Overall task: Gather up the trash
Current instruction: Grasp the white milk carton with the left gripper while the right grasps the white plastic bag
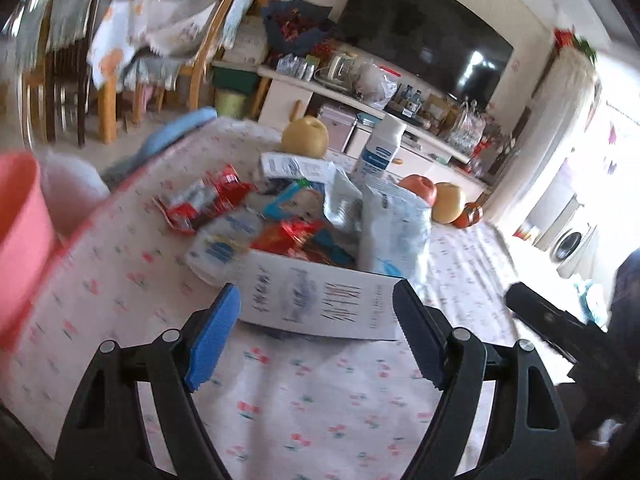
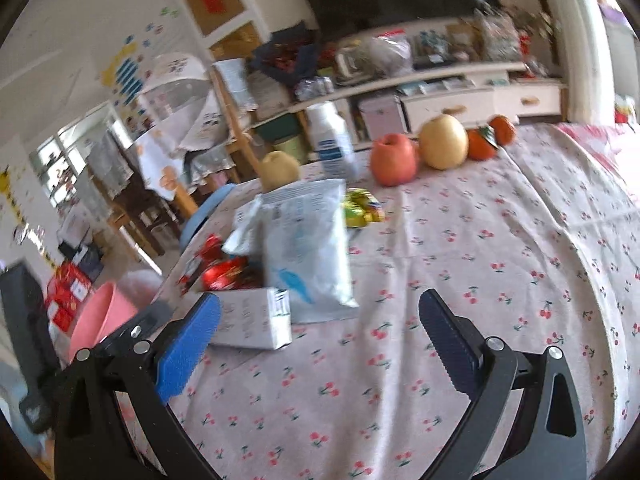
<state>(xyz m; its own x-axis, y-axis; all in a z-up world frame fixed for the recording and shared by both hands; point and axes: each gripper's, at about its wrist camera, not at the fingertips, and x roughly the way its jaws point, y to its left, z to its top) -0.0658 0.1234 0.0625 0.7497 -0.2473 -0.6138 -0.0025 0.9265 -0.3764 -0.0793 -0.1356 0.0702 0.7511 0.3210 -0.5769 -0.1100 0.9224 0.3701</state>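
— Nearest us in the left wrist view, our left gripper (image 1: 316, 336) has its jaws spread wide with nothing between them, aimed at a white carton (image 1: 320, 304) lying on the cherry-print tablecloth (image 1: 304, 408).

— What do we have for trash?

— Behind the carton sits the pile: a pale blue-and-white pouch (image 1: 394, 232) standing upright, red wrappers (image 1: 200, 200) and a few blurred packets. A pink bin (image 1: 20, 232) stands off the table's left edge; we cannot tell what is in it. The carton's dark lettering is too blurred for us to read.

— And from the right wrist?

— Our right gripper (image 2: 320, 344) is also released, fingers far apart, gripping nothing. Its blue pad (image 2: 188, 348) sits just beside the same white carton (image 2: 252, 324). The pouch (image 2: 308, 248) stands behind it, touching, and a yellow-green wrapper (image 2: 364, 208) lies apart farther back. A white bottle (image 2: 332, 140) carries a blue label we cannot read. Fruit lines the far edge: red apple (image 2: 394, 160), yellow pear (image 2: 443, 142). The pink bin (image 2: 102, 320) shows at left, below the table.
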